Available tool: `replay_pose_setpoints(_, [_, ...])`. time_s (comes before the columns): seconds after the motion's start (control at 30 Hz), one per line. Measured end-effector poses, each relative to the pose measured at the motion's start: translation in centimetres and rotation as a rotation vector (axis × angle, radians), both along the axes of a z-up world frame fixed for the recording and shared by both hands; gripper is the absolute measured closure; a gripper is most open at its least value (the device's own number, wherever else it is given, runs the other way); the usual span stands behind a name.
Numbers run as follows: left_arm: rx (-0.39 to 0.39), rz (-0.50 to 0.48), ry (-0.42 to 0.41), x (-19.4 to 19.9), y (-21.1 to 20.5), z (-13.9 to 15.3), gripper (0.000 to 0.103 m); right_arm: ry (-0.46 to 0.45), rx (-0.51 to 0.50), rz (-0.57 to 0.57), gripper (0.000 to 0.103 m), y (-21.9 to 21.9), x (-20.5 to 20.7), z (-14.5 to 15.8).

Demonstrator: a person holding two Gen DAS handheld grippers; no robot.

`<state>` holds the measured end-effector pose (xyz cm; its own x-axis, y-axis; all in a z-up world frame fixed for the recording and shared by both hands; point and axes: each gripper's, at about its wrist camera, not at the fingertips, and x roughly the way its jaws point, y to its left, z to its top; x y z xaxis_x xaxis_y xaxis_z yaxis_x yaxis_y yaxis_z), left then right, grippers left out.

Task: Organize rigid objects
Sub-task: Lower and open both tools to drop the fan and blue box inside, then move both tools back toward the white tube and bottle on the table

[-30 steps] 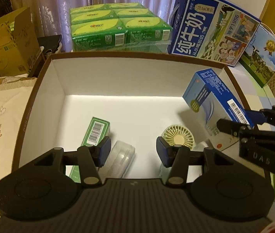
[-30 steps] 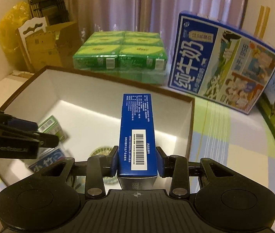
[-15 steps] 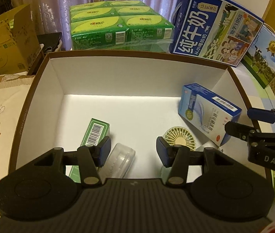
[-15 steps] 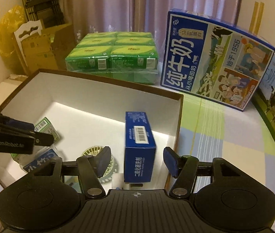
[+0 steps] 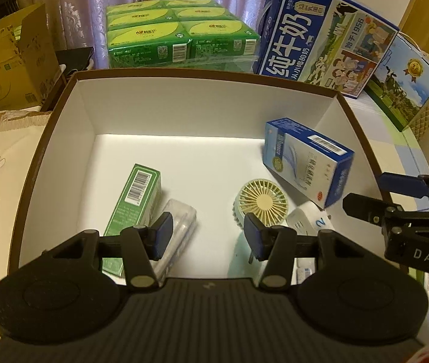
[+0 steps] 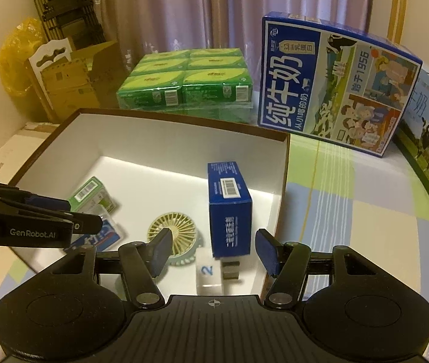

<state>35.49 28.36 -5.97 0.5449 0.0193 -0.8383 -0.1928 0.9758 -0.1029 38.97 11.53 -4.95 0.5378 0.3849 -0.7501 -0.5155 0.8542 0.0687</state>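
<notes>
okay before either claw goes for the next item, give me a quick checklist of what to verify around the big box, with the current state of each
1. Right claw free of the blue box: ok, pads apart with nothing pressed between them.
2. Blue box inside the big box: ok, it sits near the right wall.
3. Blue box settled: not ok, it looks tilted, propped on the white cube.
4. Left claw empty: ok, nothing between its pads.
5. Small fan uncovered: ok, it lies face up beside the blue box.
6. Green box and clear case apart: cannot tell, they lie side by side behind the left claw's finger.
</notes>
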Motion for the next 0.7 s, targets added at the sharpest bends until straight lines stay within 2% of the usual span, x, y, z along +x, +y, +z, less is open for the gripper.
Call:
replay_pose_setpoints(0.33, [0.01, 0.005, -0.035, -2.9, -1.2, 2.0, 0.056, 0.0, 0.048, -0.008, 0.045, -1.2, -2.7, 1.6])
replay_pose_setpoints(0.7, [0.004, -0.011, -0.092, -7.0, -4.1, 4.4, 0.055, -0.003, 0.106, -0.023, 0.045, -4.6, -6.6, 3.3])
